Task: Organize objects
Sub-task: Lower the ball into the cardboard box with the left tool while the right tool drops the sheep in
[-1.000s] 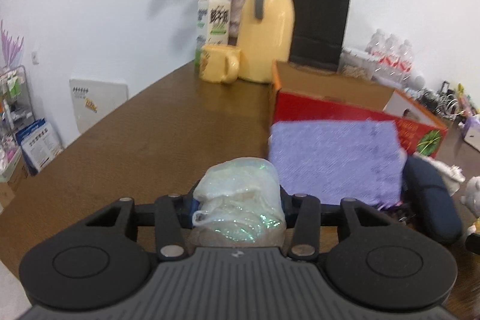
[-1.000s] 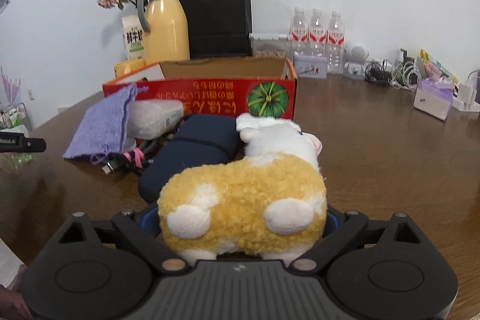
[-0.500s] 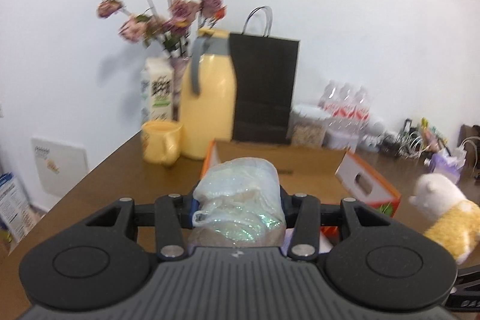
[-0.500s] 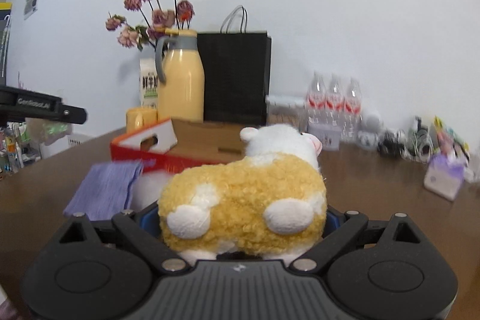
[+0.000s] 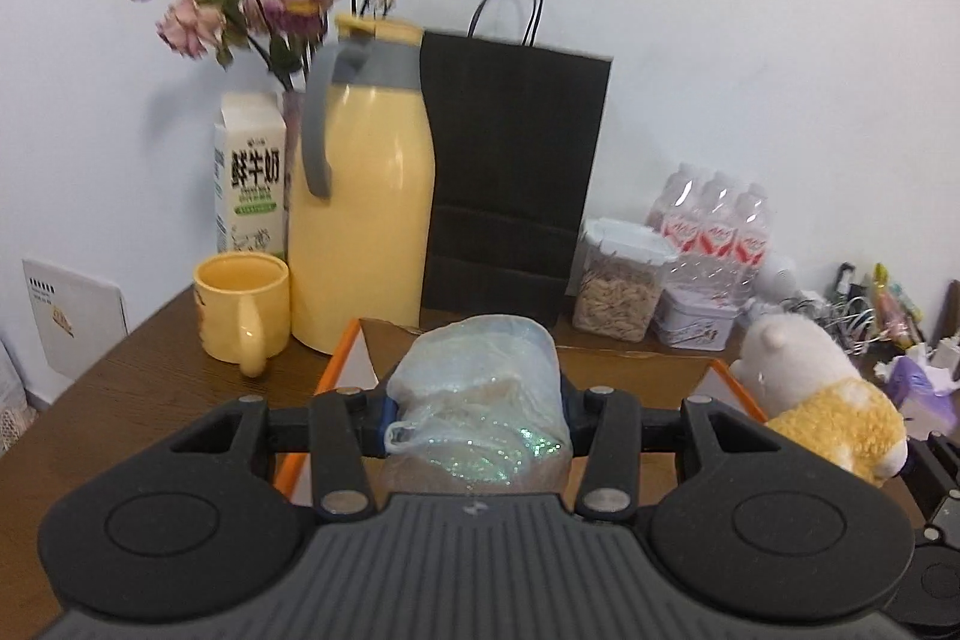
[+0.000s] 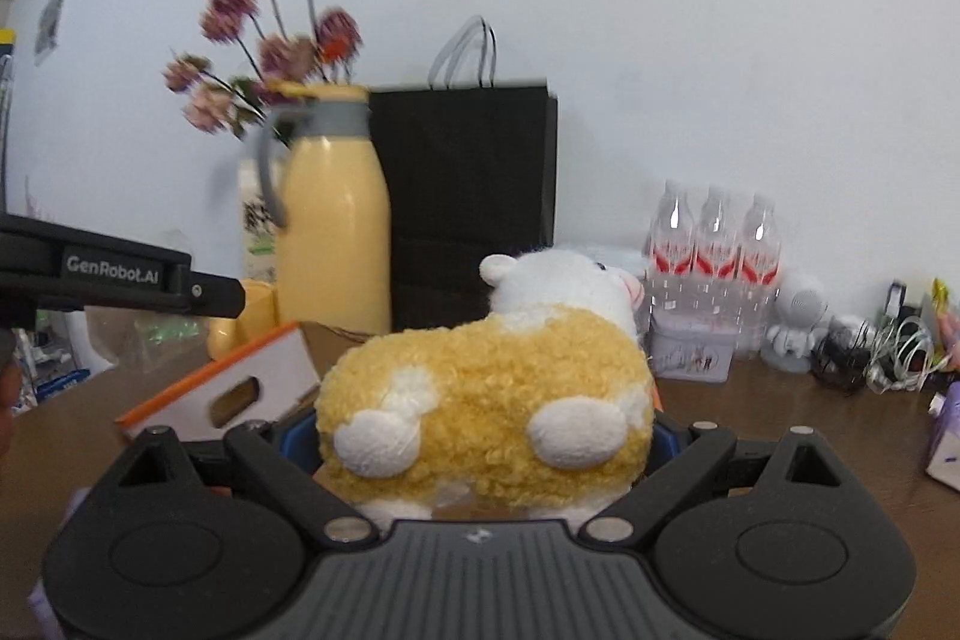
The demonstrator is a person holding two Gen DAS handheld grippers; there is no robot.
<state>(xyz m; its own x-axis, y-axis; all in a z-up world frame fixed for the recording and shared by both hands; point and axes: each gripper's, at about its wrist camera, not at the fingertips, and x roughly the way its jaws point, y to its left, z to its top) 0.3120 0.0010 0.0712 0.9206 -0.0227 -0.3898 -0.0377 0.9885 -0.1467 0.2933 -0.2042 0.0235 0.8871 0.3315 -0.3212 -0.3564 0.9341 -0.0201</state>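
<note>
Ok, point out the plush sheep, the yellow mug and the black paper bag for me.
plush sheep (image 6: 486,400), right wrist view, on its yellow woolly back.
yellow mug (image 5: 243,307), left wrist view, on its front wall.
black paper bag (image 5: 510,172), left wrist view, on its front panel.

A crumpled clear plastic bag (image 5: 480,400), glittering green and holding something pale, sits squeezed between the left jaws, bulging above them. A plush sheep (image 6: 486,400), with curly yellow fleece, white patches and a white head turned away, lies lengthwise between the right jaws. Just beyond both pairs of jaws stands an open cardboard box (image 5: 636,370) with orange edges.
</note>
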